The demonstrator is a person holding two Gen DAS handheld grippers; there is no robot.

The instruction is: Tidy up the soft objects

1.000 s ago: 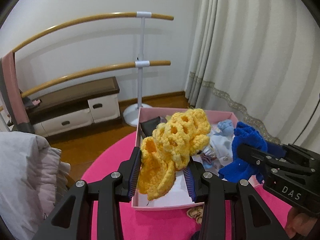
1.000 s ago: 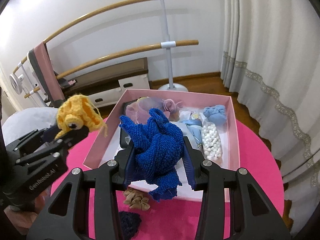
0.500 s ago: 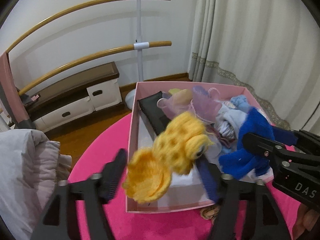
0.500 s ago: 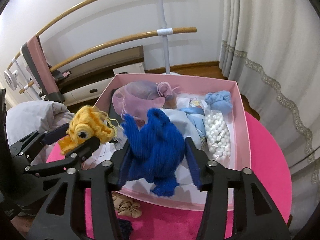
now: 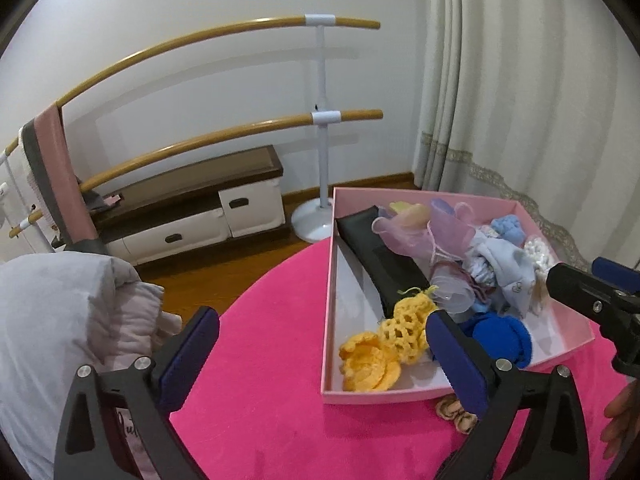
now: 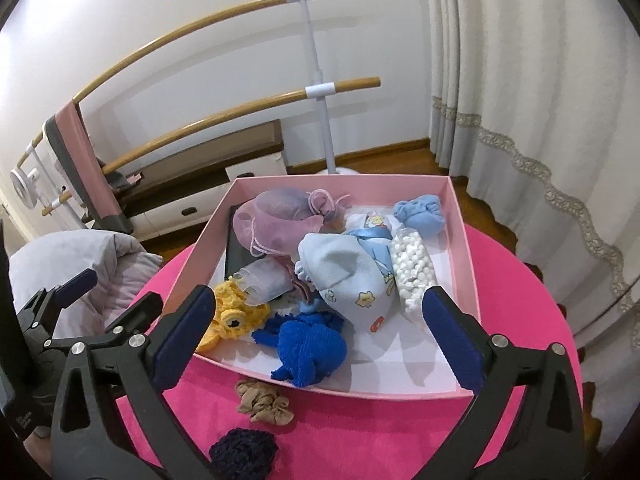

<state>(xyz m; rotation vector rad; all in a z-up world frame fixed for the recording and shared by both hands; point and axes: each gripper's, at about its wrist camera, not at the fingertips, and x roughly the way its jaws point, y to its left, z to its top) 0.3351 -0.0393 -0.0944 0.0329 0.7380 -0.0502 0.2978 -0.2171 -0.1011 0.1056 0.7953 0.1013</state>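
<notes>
Both tools are releasing, jaws opening wide with nothing between them. The left tool (image 5: 320,344) hangs over the near-left corner of the pink box (image 6: 464,240); the yellow crochet piece (image 5: 384,344) lies inside just ahead of its right finger. The right tool (image 6: 316,320) sits at the near wall, with the blue knit piece (image 6: 308,348) on the box floor directly ahead. To finish well, lift both straight back so no yarn snags, then go for the beige scrunchie (image 6: 262,402) and what looks like a dark knit item (image 6: 244,446) on the pink worktop (image 6: 520,320) below the right tool. 1 second earlier, each tool clamped its piece above the box.
</notes>
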